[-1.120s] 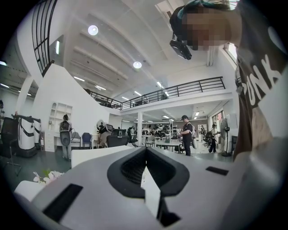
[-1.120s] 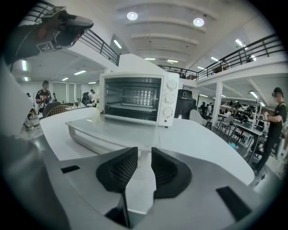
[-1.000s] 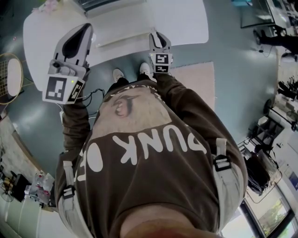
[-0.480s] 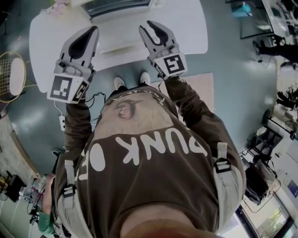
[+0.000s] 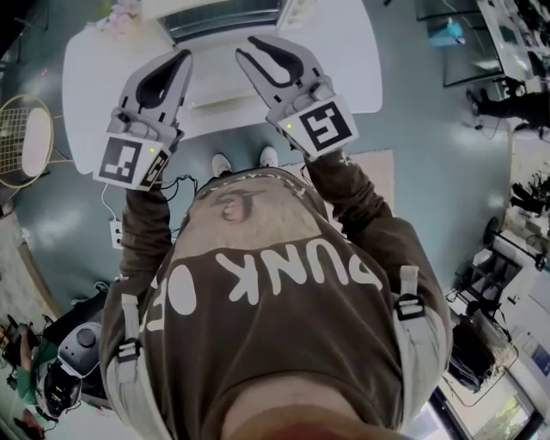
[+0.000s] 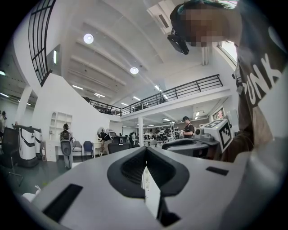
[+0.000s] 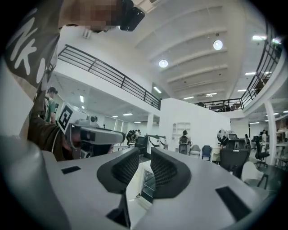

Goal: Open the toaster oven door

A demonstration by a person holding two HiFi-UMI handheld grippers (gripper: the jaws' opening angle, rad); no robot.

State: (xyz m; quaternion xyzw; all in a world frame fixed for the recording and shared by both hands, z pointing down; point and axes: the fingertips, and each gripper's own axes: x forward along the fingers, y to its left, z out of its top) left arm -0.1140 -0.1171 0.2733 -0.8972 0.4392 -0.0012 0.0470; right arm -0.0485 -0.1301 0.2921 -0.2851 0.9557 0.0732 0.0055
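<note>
The toaster oven (image 5: 225, 15) stands at the far edge of the white table (image 5: 344, 51), its dark glass door facing me. My left gripper (image 5: 182, 54) is held up over the table's near edge, its jaws together and empty; in the left gripper view (image 6: 145, 150) the tips meet. My right gripper (image 5: 251, 47) hangs beside it, short of the oven and apart from it. Its jaws are closing but a gap still shows between them, with nothing in it. In the right gripper view (image 7: 145, 155) the oven's glass door (image 7: 148, 184) shows far off through that gap.
Pink flowers (image 5: 120, 10) sit on the table's left corner. A racket (image 5: 21, 142) lies on the floor at left, with a power strip (image 5: 116, 228) and its cable nearby. A pink rug (image 5: 378, 172) lies at right. Other people stand about the hall.
Both grippers have come up and forward over the table's near edge. The right one has turned so its jaws and marker cube now face me.
</note>
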